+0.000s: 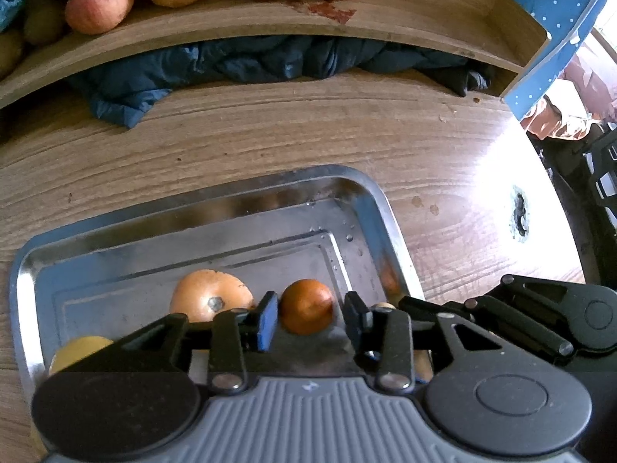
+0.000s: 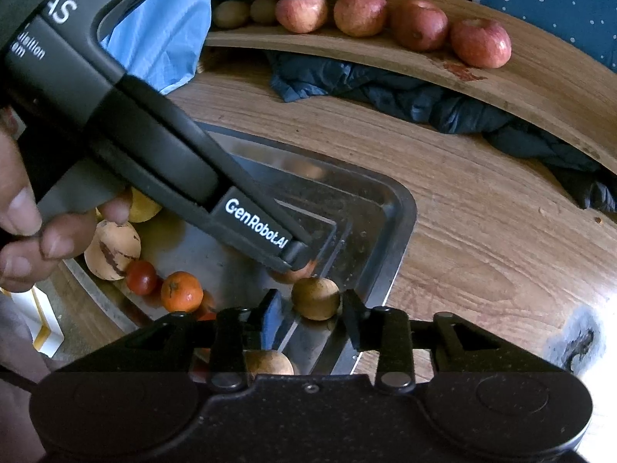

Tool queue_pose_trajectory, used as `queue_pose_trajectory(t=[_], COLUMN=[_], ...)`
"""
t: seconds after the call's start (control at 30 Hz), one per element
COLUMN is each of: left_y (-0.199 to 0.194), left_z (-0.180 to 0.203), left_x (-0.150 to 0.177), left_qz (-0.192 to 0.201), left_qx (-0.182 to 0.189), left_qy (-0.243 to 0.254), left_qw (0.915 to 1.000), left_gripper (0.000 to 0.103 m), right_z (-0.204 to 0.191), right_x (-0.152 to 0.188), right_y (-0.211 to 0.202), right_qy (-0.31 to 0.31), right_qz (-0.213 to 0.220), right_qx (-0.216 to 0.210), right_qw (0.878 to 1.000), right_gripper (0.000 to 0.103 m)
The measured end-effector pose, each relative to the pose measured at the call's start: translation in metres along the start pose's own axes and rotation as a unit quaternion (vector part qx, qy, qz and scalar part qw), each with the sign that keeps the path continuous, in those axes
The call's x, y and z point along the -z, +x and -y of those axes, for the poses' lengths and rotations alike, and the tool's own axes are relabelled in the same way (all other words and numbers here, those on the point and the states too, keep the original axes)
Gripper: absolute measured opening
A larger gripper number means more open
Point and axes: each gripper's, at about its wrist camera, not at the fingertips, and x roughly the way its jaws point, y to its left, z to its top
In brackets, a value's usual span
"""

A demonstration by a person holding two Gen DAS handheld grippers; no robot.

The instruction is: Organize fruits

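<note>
Grippers part-open over the metal tray [image 1: 389,208] (neither pinching): left gripper [image 1: 310,318] around an orange fruit [image 1: 306,305], right gripper [image 2: 310,314] around a brown one [image 2: 316,297]

The left hand-held gripper [image 1: 310,318] has a ribbed grey housing along the bottom of the frame, black round hubs, black linkage arms with silver rivets, and blue-faced pads. The right hand-held gripper [image 2: 310,310] is all black and speckled. At upper left, the other gripper's dark grey body bears white "GenRobotAI" lettering.
</note>
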Motion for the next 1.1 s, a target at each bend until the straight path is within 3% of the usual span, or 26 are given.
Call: queue_pose_trajectory(t=[0.53, 0.7, 0.97, 1.1], left_y=[-0.018, -0.029, -0.038, -0.044], left_z=[0.004, 0.002, -0.005, -0.008], left_x=[-0.001, -0.002, 0.003, 0.009], left_qz=[0.030, 0.050, 0.073, 0.082], left_qx=[0.003, -0.001, -0.018, -0.035], left_qy=[-0.001, -0.019, -0.052, -0.072], left_qw=[0.9995, 0.9986, 0.9958, 0.9935], left_gripper=[0.062, 0.071, 0.085, 0.089], right_z=[-0.001, 0.002, 0.006, 0.012], right_x=[0.000, 0.000, 0.005, 0.007], right_y=[-0.014, -0.021, -0.032, -0.038], right_qy=[-0.001, 0.005, 0.012, 0.025], right_qz=[0.016, 0.023, 0.036, 0.048], right_qx=[0.014, 0.025, 0.041, 0.048], right_qw=[1.000, 0.999, 0.998, 0.997], right_gripper=[0.064, 0.070, 0.089, 0.092])
